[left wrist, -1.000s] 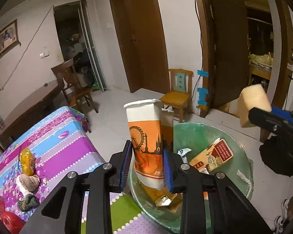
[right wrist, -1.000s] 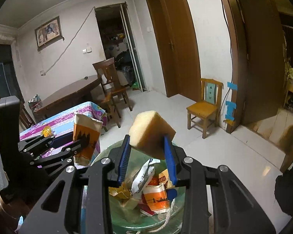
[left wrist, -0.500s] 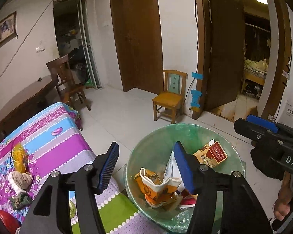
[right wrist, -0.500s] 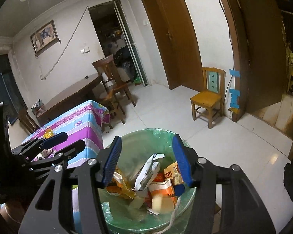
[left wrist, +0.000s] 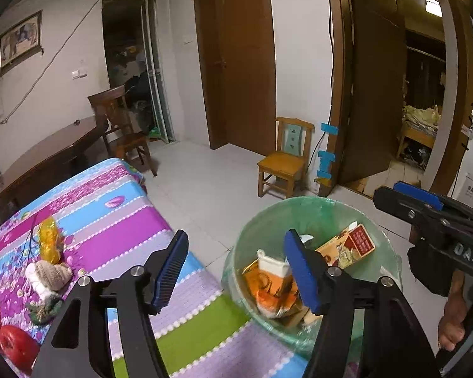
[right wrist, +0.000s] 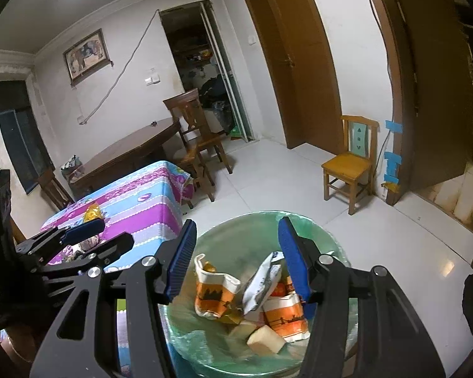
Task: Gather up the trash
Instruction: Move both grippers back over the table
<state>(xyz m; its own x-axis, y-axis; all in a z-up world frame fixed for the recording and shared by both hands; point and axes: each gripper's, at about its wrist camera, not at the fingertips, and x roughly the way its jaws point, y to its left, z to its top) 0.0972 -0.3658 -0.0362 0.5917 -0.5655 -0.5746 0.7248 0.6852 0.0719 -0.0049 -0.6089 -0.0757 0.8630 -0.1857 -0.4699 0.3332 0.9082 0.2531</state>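
A bin lined with a green bag (left wrist: 315,217) stands beside the table. In it lie a crumpled orange paper cup (left wrist: 268,286), a red carton (left wrist: 353,245), a white wrapper (right wrist: 261,283) and a yellow sponge block (right wrist: 266,340). My left gripper (left wrist: 235,239) hovers over the gap between the table edge and the bin (right wrist: 236,242). Its jaws are opening with nothing between them. My right gripper (right wrist: 237,223) hangs open and empty above the bin, over the orange cup (right wrist: 214,296).
The striped purple and blue tablecloth (left wrist: 110,220) carries a yellow wrapper (left wrist: 49,242), a knitted item (left wrist: 52,274) and a red apple (left wrist: 15,346). A small wooden chair (left wrist: 287,160) stands by the doorway. A dark table (left wrist: 47,154) and chair stand further back.
The left gripper let go of the orange cup and the right one released the yellow sponge. Both pieces fell into the bin. The left gripper then shifted left toward the table.
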